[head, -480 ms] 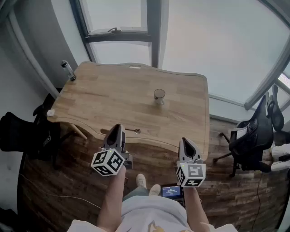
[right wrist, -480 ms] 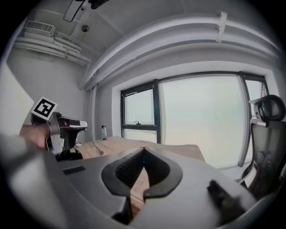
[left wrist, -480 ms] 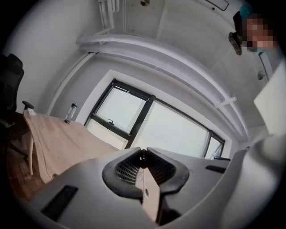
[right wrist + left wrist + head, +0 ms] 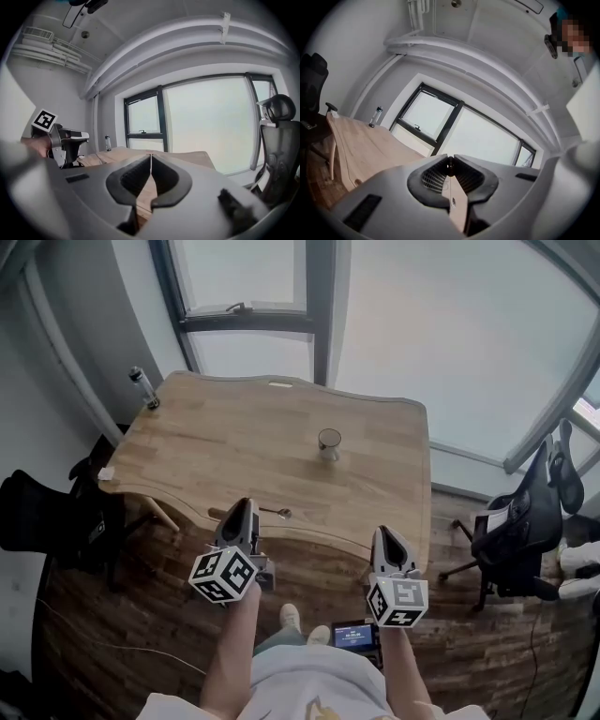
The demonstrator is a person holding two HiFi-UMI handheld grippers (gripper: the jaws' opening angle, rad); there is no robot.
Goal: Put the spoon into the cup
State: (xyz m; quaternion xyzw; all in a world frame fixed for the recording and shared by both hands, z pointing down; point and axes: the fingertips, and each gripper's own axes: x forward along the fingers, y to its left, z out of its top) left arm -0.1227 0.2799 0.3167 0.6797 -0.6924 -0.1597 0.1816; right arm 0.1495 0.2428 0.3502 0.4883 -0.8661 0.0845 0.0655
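Spoon (image 4: 277, 512) handle end behind L tool (image 4: 243, 506), cup (image 4: 329, 441) well beyond

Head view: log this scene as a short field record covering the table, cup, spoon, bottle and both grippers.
table: wooden, by the window
cup: upright, mid-table, nothing visible in it
spoon: flat on the table near the front edge, apart from the cup
bottle: upright at the far left corner
left gripper: jaws together, empty, at the front edge beside the spoon
right gripper: jaws together, empty, off the table's front edge
task state: spoon not yet picked up
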